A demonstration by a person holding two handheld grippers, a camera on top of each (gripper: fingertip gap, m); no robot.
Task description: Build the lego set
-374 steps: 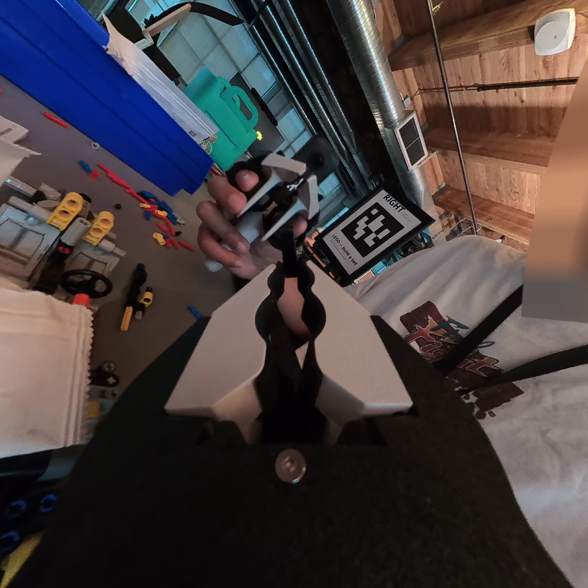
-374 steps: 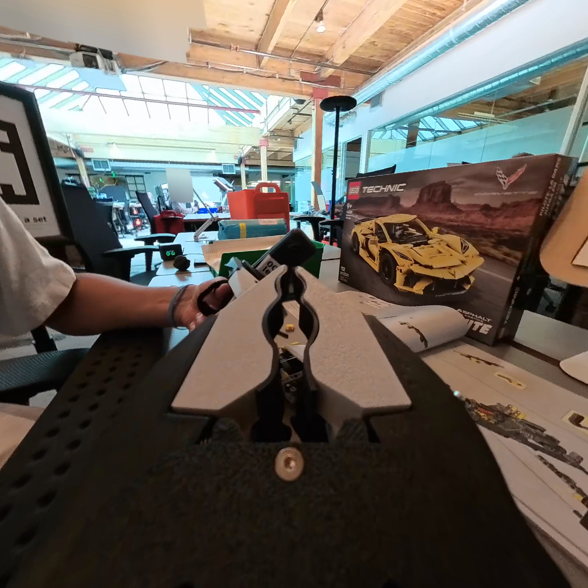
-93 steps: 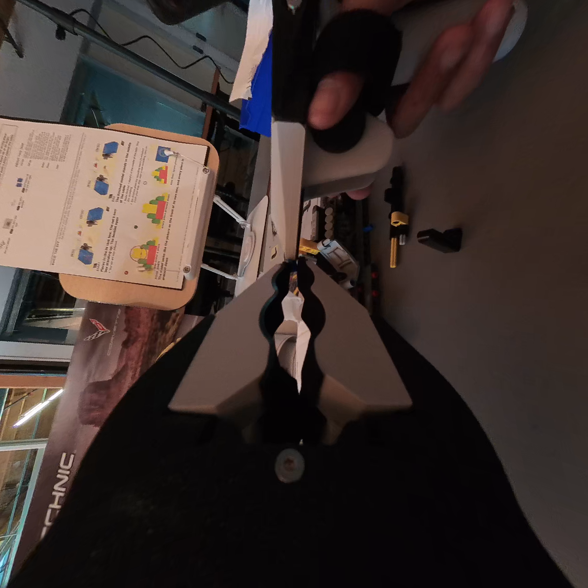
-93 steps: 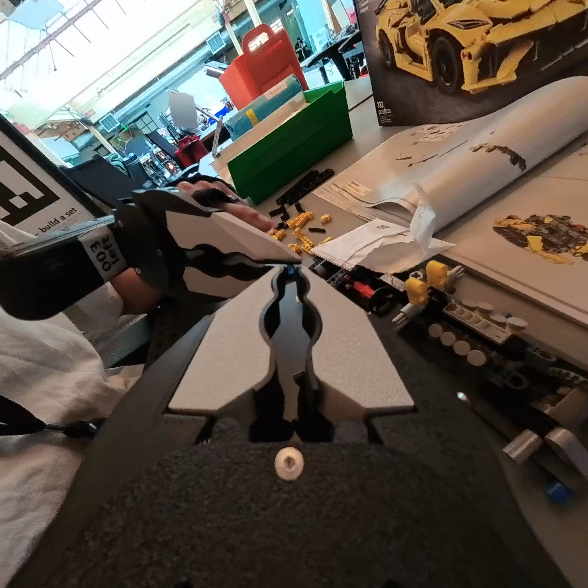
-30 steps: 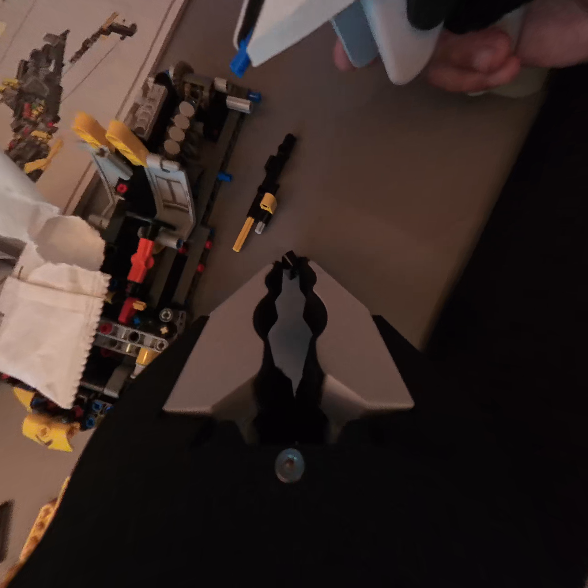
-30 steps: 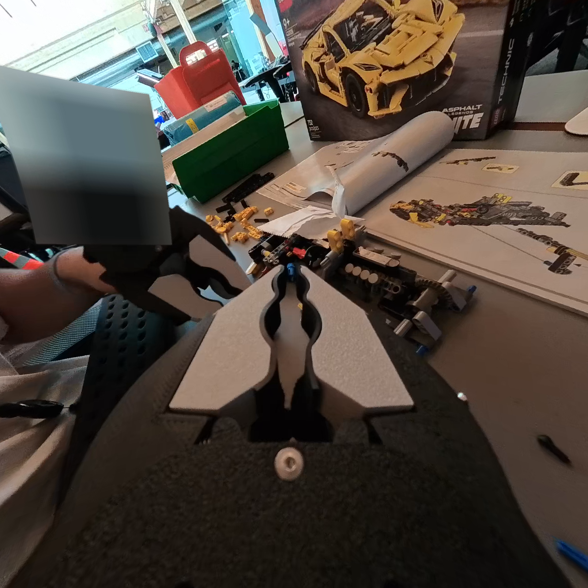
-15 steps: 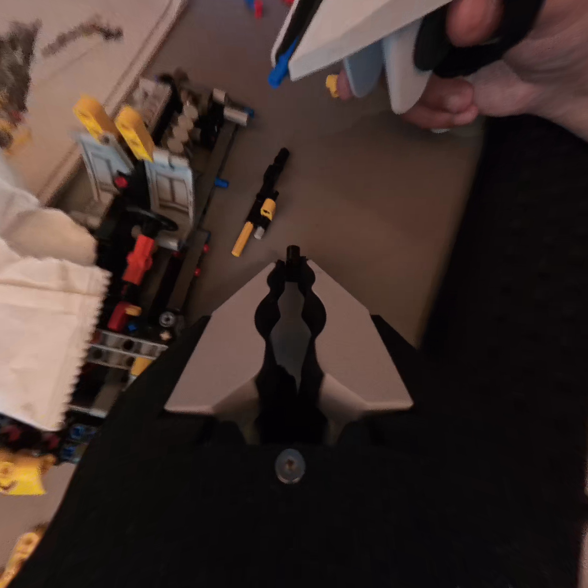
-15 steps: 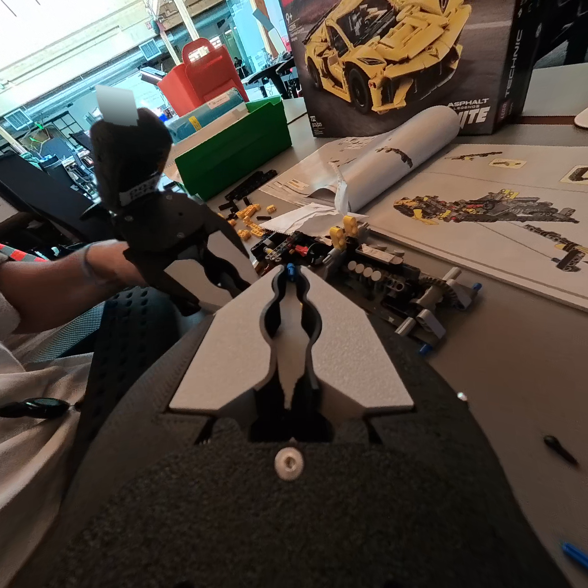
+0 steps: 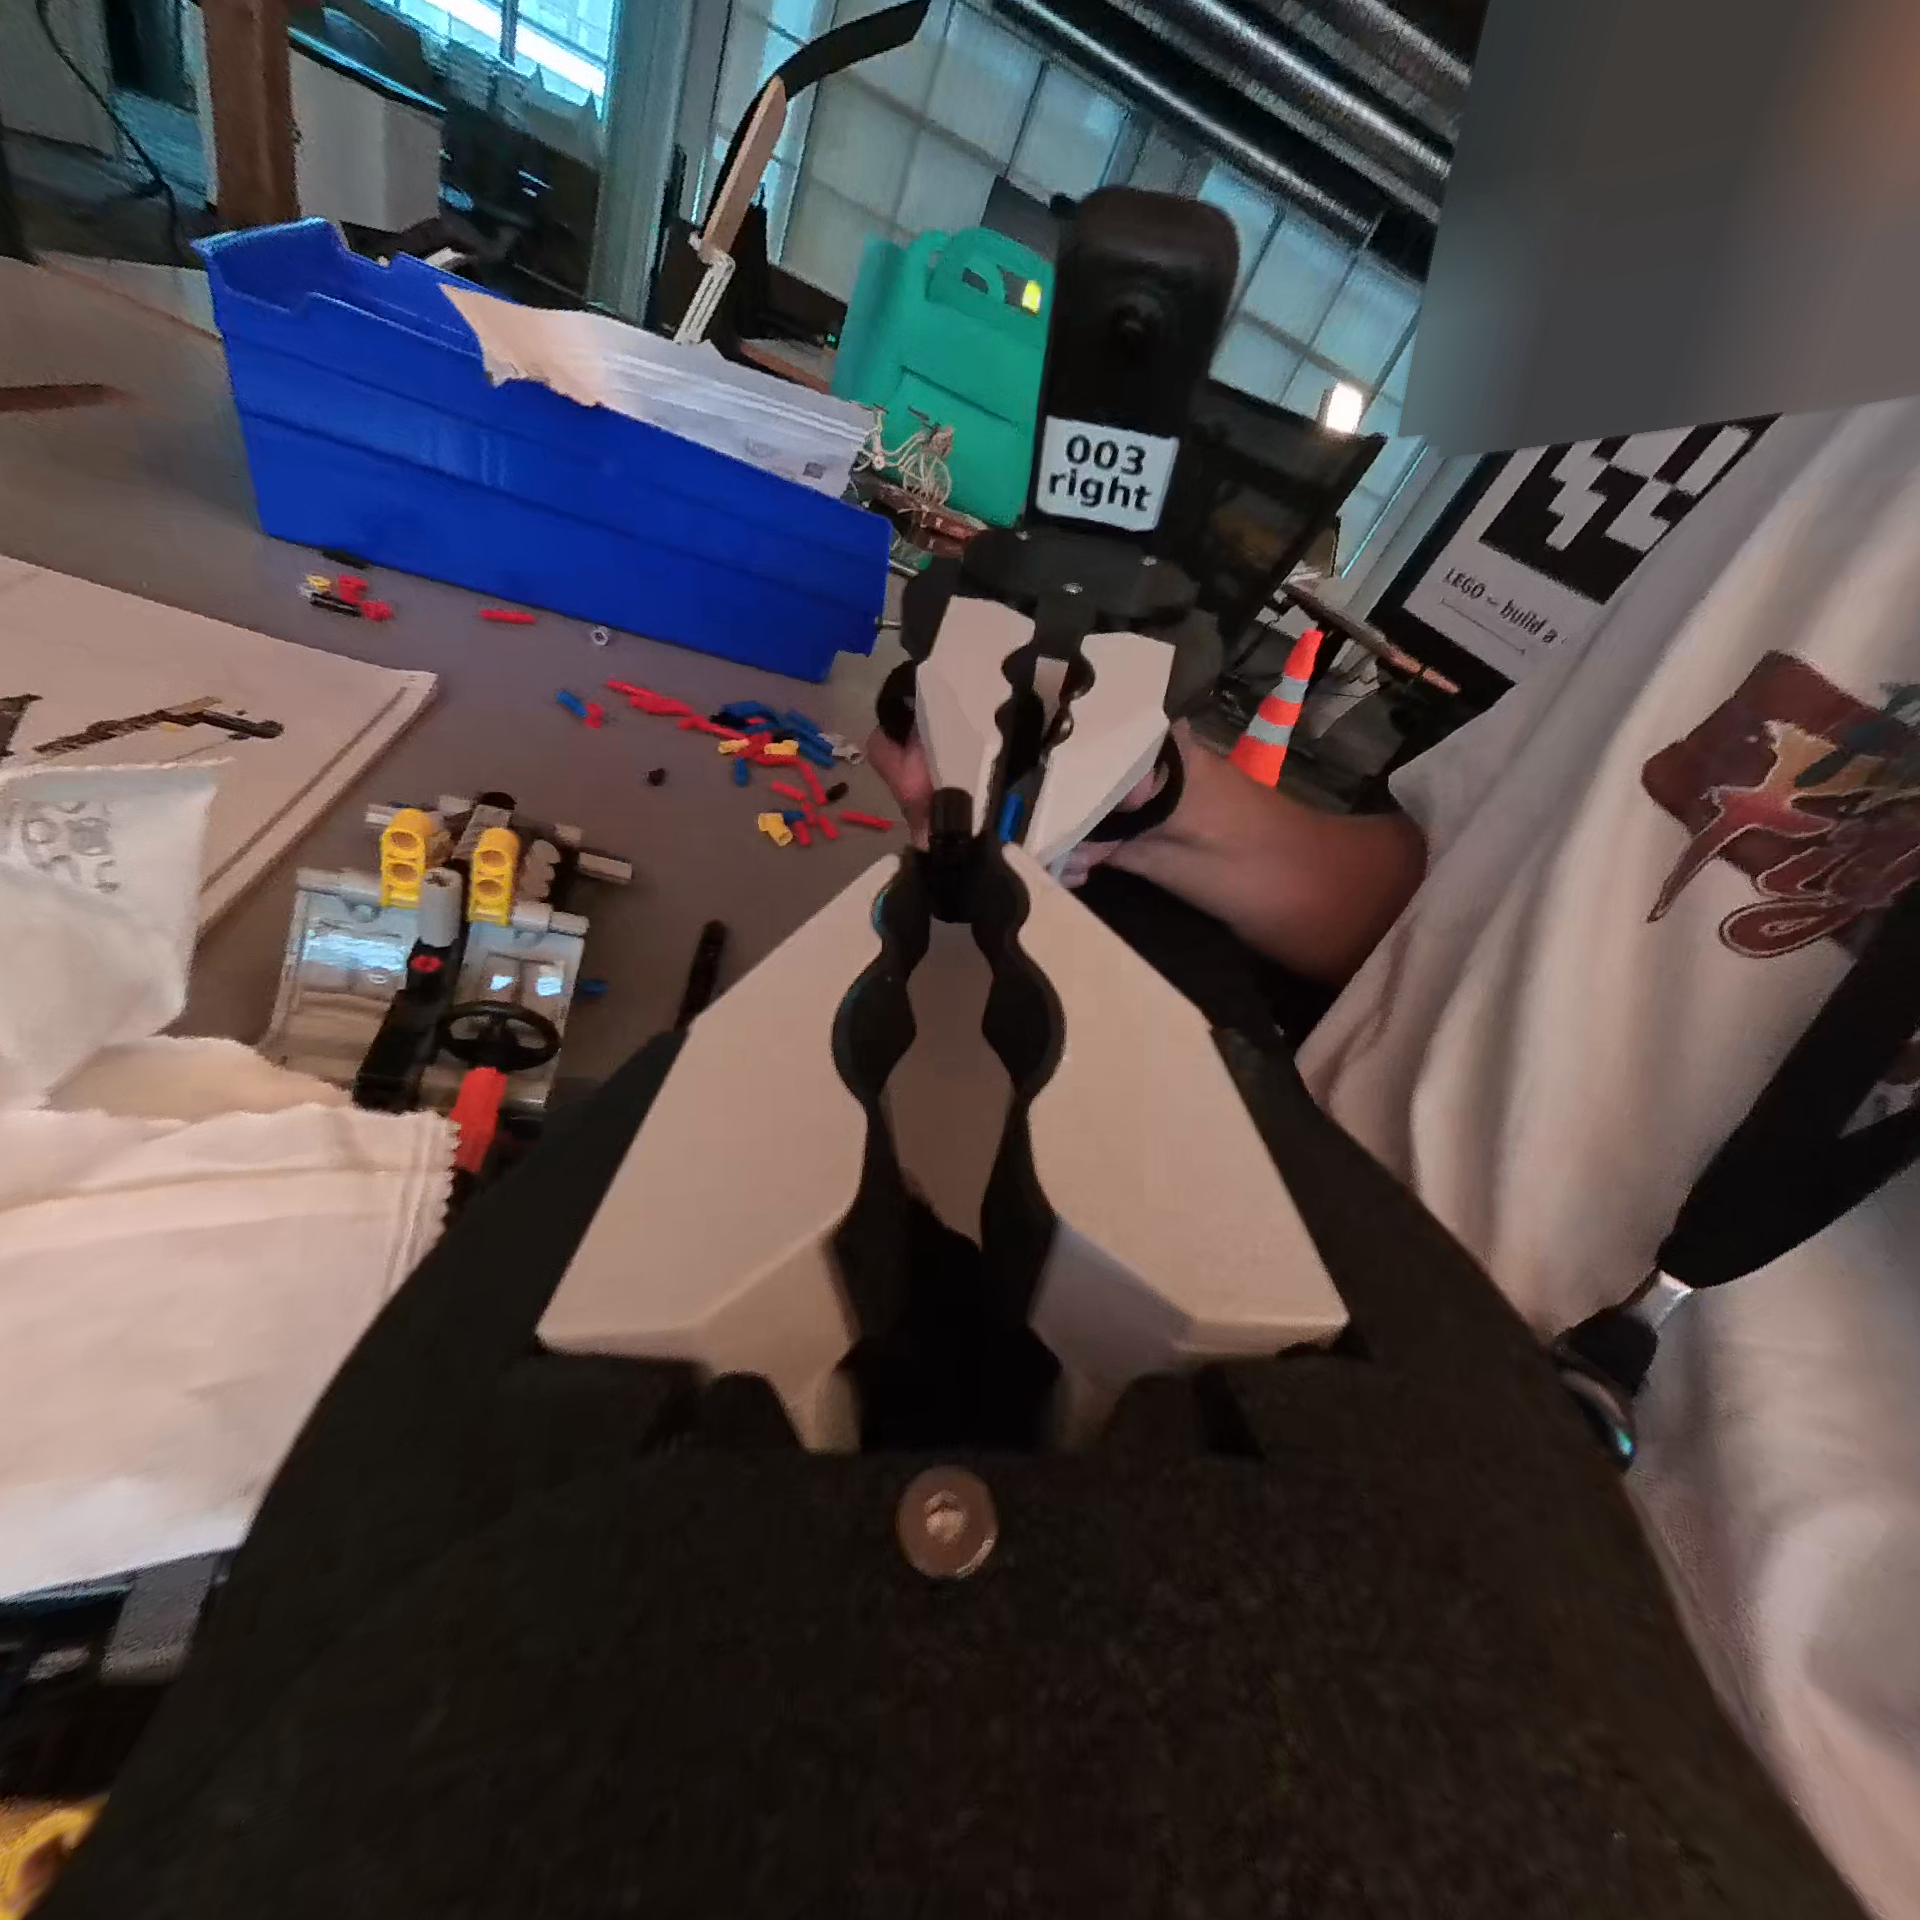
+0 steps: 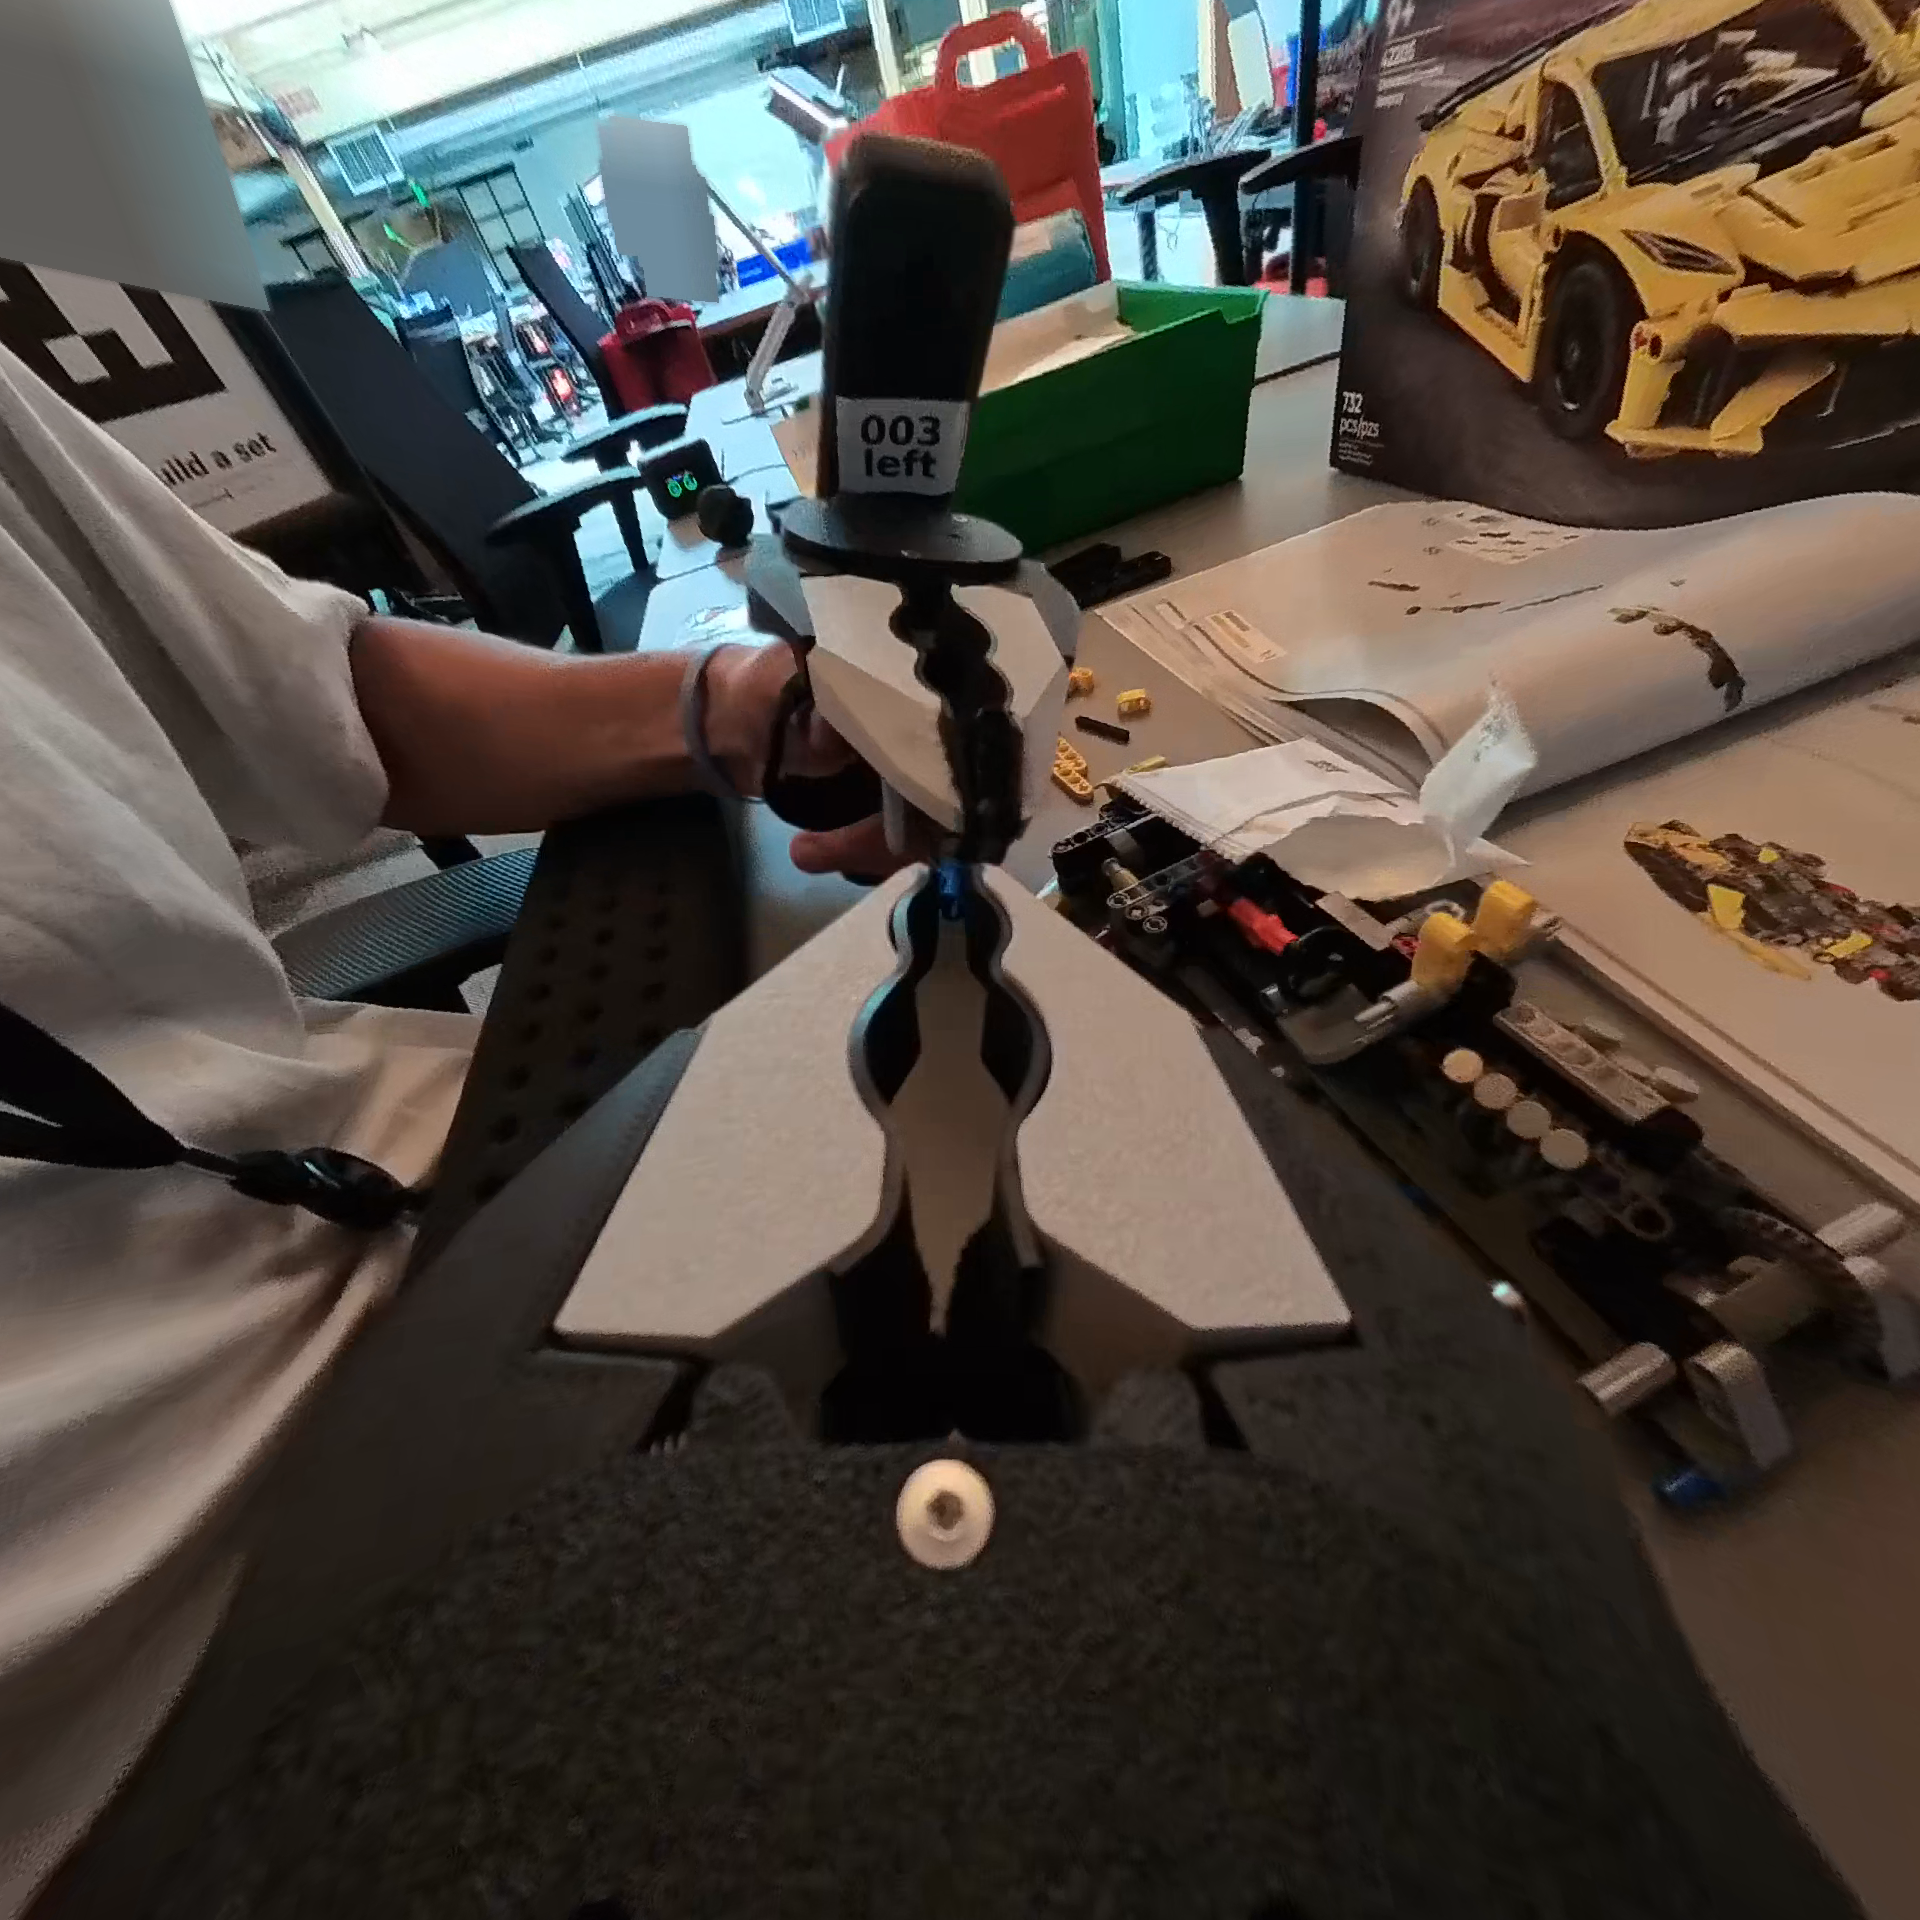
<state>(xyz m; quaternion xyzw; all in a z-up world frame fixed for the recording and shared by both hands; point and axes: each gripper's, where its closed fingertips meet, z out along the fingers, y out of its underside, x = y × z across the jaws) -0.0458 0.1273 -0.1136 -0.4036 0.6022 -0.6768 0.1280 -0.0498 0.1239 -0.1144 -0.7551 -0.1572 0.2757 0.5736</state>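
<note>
The half-built lego chassis (image 10: 1382, 997) lay on the grey table (image 9: 623, 727), just right of both claws. The left gripper (image 9: 948, 873) was clamped on a small black piece (image 9: 948, 831); the right gripper (image 10: 948, 899) was pinched on a blue pin (image 10: 948, 896). The tips met nose to nose, nearly touching, above the table's near edge.

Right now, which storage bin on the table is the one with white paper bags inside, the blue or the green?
The blue bin, behind the scattered small pieces, holds white paper bags; the green bin shows only a pale flat sheet.
</note>
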